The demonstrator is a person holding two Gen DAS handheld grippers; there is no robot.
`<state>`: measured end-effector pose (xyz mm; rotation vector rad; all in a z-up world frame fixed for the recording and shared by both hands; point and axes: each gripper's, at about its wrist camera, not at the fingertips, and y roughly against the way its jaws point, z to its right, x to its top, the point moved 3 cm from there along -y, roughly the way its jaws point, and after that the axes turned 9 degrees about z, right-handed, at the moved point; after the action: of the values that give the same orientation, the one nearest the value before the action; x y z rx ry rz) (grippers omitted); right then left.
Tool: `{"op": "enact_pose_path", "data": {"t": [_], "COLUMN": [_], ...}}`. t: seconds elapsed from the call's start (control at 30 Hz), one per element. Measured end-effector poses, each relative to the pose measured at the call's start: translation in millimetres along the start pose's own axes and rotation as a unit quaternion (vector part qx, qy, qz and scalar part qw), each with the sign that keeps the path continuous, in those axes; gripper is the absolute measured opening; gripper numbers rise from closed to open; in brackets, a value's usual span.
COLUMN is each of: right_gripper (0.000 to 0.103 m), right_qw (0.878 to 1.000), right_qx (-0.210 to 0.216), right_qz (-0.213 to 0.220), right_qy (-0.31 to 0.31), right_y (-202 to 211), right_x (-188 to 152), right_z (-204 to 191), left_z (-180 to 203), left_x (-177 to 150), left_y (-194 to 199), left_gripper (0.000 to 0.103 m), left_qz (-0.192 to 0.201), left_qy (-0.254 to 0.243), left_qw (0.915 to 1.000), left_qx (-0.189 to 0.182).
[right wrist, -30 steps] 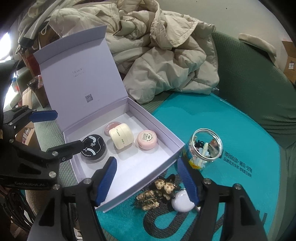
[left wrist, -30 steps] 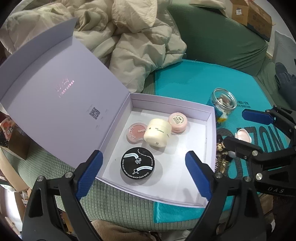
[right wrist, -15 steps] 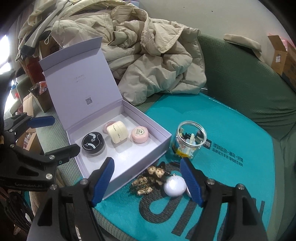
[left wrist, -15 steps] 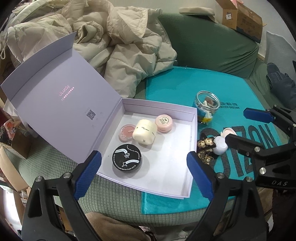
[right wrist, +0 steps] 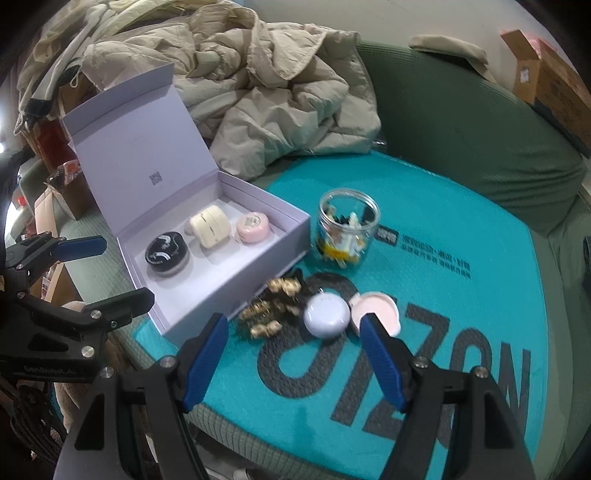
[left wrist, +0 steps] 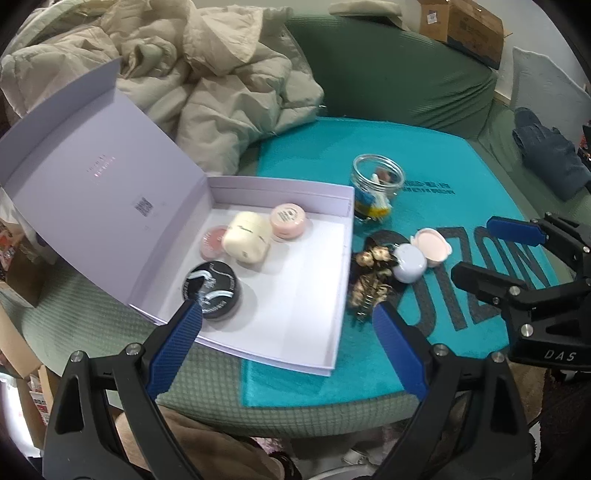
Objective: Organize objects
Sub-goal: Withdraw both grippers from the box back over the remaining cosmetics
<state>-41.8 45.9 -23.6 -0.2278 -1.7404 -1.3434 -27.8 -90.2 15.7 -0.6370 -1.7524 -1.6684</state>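
Two grippers hang apart above a teal mat [right wrist: 461,206], both with jaws spread wide and gripping nothing: the left gripper [left wrist: 288,321] at the lower middle of its own view, the right gripper [right wrist: 293,328] low in its view. The lavender box [left wrist: 334,280] lies in the centre-left of the left view, its long axis running from lower left to upper right, lid [left wrist: 92,184] swung up toward the upper left. Inside sit a black jar [left wrist: 213,286], a cream case [left wrist: 246,236] tipped on its side, a pink tin [left wrist: 288,219] and a rose compact [left wrist: 212,240]. Just right of the box, on the mat, lie gold hair clips [right wrist: 271,306], a pale round case [right wrist: 327,315] touching a pink shell compact [right wrist: 380,308], and an upright glass jar [right wrist: 349,230] beyond. The mat covers a green sofa [right wrist: 480,122]; a beige puffer coat [right wrist: 266,92] is heaped at upper left, a cardboard box [left wrist: 465,26] at upper right.
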Motion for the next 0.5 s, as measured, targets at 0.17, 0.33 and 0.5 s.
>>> {"op": "enact_pose_path", "data": {"t": [0.17,0.33,0.5], "right_gripper": [0.075,0.075,0.075], "right_qw": [1.0,0.999,0.998], "right_qx": [-0.009,-0.016,-0.028], "right_qz": [-0.011,-0.019,-0.027], "right_qy": [-0.016,-0.029,-0.043], "right_y": [1,2,5], "right_x": [-14,-26,-41], "right_z": [11,20,31], "left_z": [15,31,46], "left_x": [-8,-19,-28], "left_y": [-1,-7,-15], "left_gripper": [0.093,0.093,0.093], "left_qz": [0.0,-0.012,-0.023], "left_qy": [-0.008,-0.019,-0.031], "left_qw": [0.9998,0.9993,0.9983], "left_qx": [-0.016,-0.03,-0.044]}}
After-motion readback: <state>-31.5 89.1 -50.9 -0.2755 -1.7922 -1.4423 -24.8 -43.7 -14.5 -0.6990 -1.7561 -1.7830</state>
